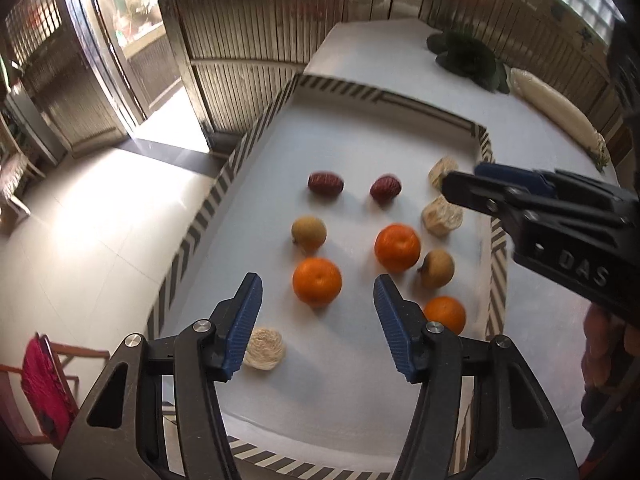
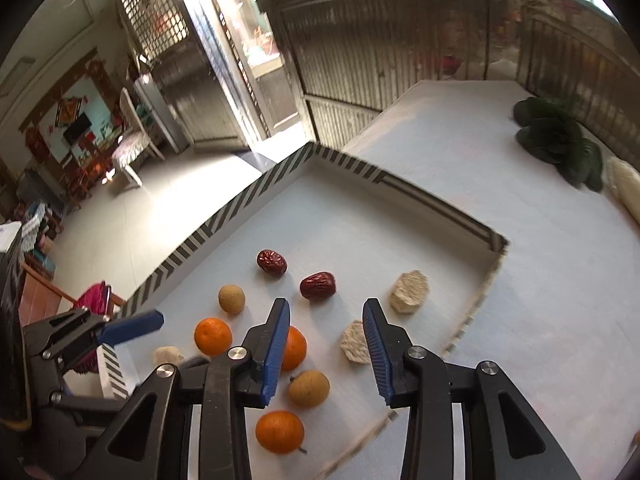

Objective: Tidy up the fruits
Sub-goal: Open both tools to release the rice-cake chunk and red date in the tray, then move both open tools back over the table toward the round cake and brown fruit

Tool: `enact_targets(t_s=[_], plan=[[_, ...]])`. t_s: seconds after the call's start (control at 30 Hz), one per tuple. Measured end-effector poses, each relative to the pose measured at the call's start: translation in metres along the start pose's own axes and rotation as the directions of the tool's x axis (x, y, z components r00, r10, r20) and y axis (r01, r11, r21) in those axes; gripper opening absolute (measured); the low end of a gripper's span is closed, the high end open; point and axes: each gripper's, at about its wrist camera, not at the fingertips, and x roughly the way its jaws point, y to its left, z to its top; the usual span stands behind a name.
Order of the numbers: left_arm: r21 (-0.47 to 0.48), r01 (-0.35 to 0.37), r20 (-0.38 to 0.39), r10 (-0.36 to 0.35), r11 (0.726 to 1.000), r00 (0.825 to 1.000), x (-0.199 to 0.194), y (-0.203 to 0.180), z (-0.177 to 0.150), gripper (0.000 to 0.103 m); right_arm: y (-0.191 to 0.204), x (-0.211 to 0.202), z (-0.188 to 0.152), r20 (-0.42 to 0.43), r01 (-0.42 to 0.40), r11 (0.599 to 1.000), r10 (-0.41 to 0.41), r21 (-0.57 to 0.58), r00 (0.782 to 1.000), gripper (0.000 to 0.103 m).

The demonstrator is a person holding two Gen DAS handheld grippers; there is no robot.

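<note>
A white tray with a striped rim (image 1: 208, 200) (image 2: 224, 216) holds loose fruit. In it lie two red dates (image 1: 325, 183) (image 2: 271, 262), two brown longans (image 1: 308, 233) (image 2: 309, 388), three oranges (image 1: 397, 247) (image 2: 279, 431) and three pale fibrous chunks (image 1: 442, 216) (image 2: 409, 291). My left gripper (image 1: 318, 320) (image 2: 152, 320) is open. One orange (image 1: 317, 281) (image 2: 213, 335) lies on the tray just past its tips, untouched. My right gripper (image 2: 326, 344) (image 1: 464, 178) hovers open above the tray's right side, over the chunks, holding nothing.
Beyond the tray, on the white table, lie a dark green leafy vegetable (image 1: 468, 58) (image 2: 560, 144) and a long white radish (image 1: 556, 108) (image 2: 624, 188). A chair with red cloth (image 1: 40, 380) stands on the floor at the left. Wooden slatted walls back the table.
</note>
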Motion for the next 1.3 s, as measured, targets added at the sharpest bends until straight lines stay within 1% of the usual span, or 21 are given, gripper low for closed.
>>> enact_targets(t_s=[0.17, 0.3, 0.47, 0.63, 0.8, 1.03, 1.3], plan=[[0.016, 0.0, 0.029, -0.001, 1.0, 1.0, -0.005, -0.015, 0.011, 0.058, -0.011, -0.032, -0.013, 0.054, 0.026, 0.998, -0.029, 0.049, 0.998, 0.038], [0.051, 0.009, 0.051, -0.011, 0.999, 0.999, -0.008, -0.036, 0.022, 0.058, -0.026, -0.058, -0.024, 0.093, 0.053, 0.994, -0.061, 0.093, 0.994, 0.038], [0.105, 0.045, 0.064, -0.052, 0.993, 0.997, -0.008, -0.07, 0.032, 0.058, -0.048, -0.083, -0.038, 0.119, 0.095, 0.984, -0.113, 0.149, 0.986, 0.039], [0.169, 0.082, 0.062, -0.093, 0.982, 0.994, -0.007, -0.108, 0.038, 0.058, -0.078, -0.107, -0.058, 0.127, 0.146, 0.963, -0.177, 0.225, 0.976, 0.04], [0.236, 0.122, 0.054, -0.138, 0.964, 0.989, -0.004, -0.149, 0.045, 0.058, -0.114, -0.13, -0.084, 0.121, 0.195, 0.928, -0.244, 0.317, 0.962, 0.042], [0.312, 0.163, 0.03, -0.181, 0.936, 0.983, 0.002, -0.197, 0.048, 0.058, -0.165, -0.159, -0.119, 0.097, 0.261, 0.864, -0.332, 0.431, 0.938, 0.042], [0.368, 0.193, -0.012, -0.203, 0.91, 0.979, 0.017, -0.239, 0.048, 0.058, -0.211, -0.176, -0.155, 0.051, 0.307, 0.792, -0.39, 0.528, 0.919, 0.042]])
